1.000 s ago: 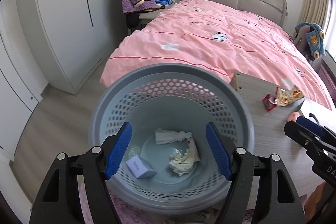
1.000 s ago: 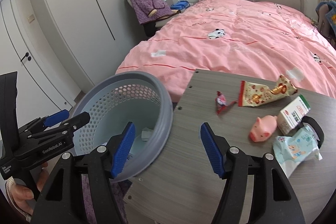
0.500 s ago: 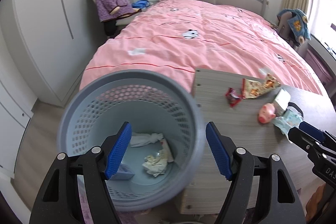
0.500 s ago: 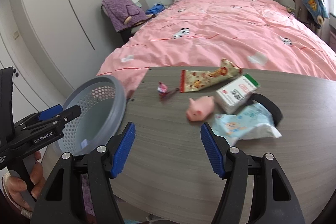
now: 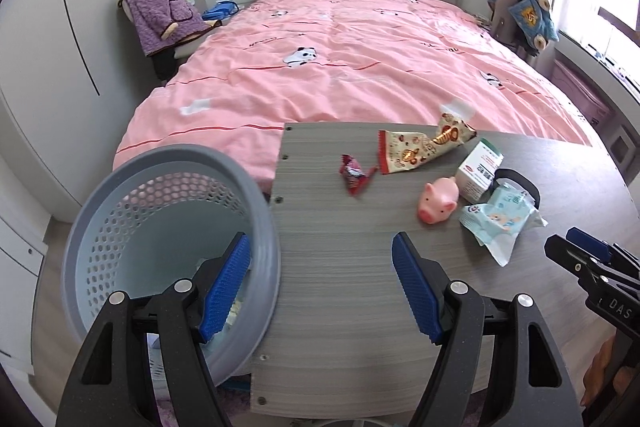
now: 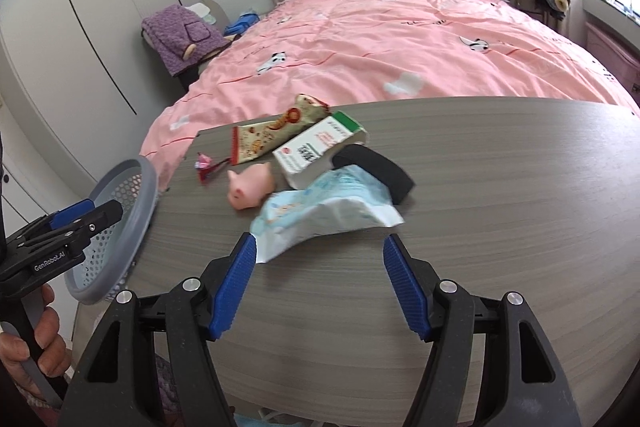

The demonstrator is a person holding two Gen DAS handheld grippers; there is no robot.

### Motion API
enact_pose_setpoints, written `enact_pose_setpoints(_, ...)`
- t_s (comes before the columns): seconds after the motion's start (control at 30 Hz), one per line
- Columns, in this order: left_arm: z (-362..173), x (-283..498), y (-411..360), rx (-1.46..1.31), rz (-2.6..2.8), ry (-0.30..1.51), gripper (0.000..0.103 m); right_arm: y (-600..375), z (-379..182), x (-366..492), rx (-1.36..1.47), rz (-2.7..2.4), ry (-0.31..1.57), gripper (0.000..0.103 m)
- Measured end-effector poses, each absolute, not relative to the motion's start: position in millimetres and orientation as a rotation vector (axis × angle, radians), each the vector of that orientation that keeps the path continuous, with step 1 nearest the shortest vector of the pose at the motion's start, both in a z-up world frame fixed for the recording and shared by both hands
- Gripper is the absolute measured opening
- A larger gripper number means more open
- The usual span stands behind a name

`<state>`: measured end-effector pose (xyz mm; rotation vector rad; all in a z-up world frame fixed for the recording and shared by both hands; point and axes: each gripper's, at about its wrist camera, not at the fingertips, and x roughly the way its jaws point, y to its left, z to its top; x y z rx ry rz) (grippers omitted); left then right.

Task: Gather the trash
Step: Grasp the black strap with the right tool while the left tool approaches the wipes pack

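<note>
A grey mesh basket [image 5: 120, 195] stands at the left end of the wooden table [image 5: 340, 267]; it also shows in the right wrist view [image 6: 132, 211]. On the table lie a red candy wrapper [image 5: 354, 173], a snack bag [image 5: 424, 145], a white carton [image 5: 478, 167] and a light-blue wipes pack [image 6: 320, 211]. My left gripper [image 5: 322, 285] is open and empty over the table's left end. My right gripper [image 6: 318, 287] is open and empty, just short of the wipes pack.
A pink toy pig [image 5: 438, 201] and a black band [image 6: 376, 171] lie among the trash. A pink bed [image 5: 360, 67] stands behind the table. A chair with a purple blanket [image 5: 160, 11] is at the back left, wardrobes [image 5: 60, 27] along the left wall.
Both grippers have swung right, from over the basket toward the table. The right gripper has come close to the wipes pack. Both stay open.
</note>
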<state>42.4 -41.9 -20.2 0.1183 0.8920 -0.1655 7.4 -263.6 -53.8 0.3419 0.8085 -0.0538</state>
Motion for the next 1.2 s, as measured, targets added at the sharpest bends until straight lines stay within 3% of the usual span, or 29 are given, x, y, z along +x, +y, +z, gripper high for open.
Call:
enact_pose_setpoints(1.1, -36, 54, -82, 0.165, -0.155, 0.943, 0.070, -313, -79, 83, 0.214, 0.002, 0.859, 0.064)
enact_pose_setpoints(1.2, -37, 55, -82, 0.166, -0.155, 0.945, 0.070, -312, -82, 87, 0.214, 0.014, 0.870, 0.059)
